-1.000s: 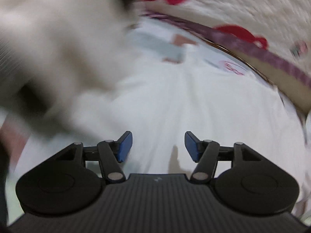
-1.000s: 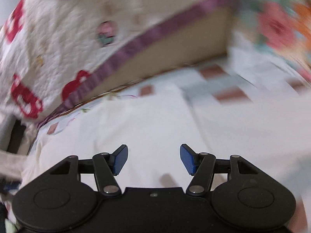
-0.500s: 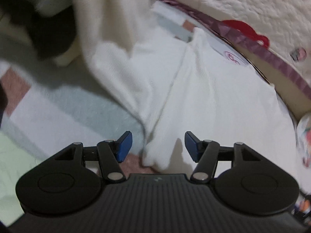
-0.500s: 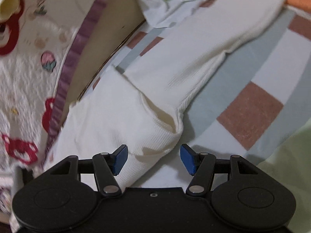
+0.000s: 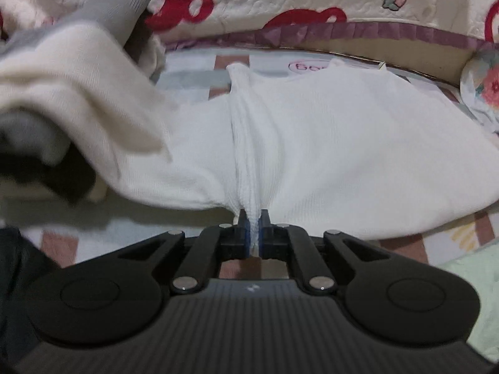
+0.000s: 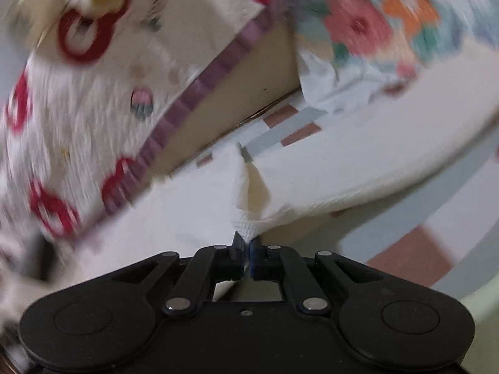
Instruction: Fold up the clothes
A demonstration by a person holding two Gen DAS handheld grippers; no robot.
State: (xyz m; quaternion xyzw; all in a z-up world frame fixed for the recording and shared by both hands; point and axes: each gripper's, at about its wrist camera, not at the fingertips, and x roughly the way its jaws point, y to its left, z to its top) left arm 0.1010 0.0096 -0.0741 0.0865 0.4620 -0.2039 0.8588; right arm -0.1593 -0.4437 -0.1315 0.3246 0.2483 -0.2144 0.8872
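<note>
A white ribbed top [image 5: 358, 143] lies spread on a checked mat [image 5: 449, 249]. In the left wrist view my left gripper [image 5: 254, 221] is shut on a bunched ridge of its near edge, beside the sleeve [image 5: 93, 106] that trails off to the left. In the right wrist view my right gripper [image 6: 246, 243] is shut on a pinched corner of the same white top [image 6: 193, 205], where the other sleeve [image 6: 374, 168] meets the body. That sleeve runs up to the right. This view is blurred.
A quilted cover with red prints and a purple trim [image 5: 358, 29] hangs along the far side. A floral bundle [image 6: 374, 25] lies at the right. Grey and dark clothes [image 5: 103, 15] pile up at the left. A pale green patch [image 5: 474, 274] lies near right.
Both grippers stood open over the top half a second ago; now each has shut on a fold of its fabric. The left view has swung to face the quilted cover.
</note>
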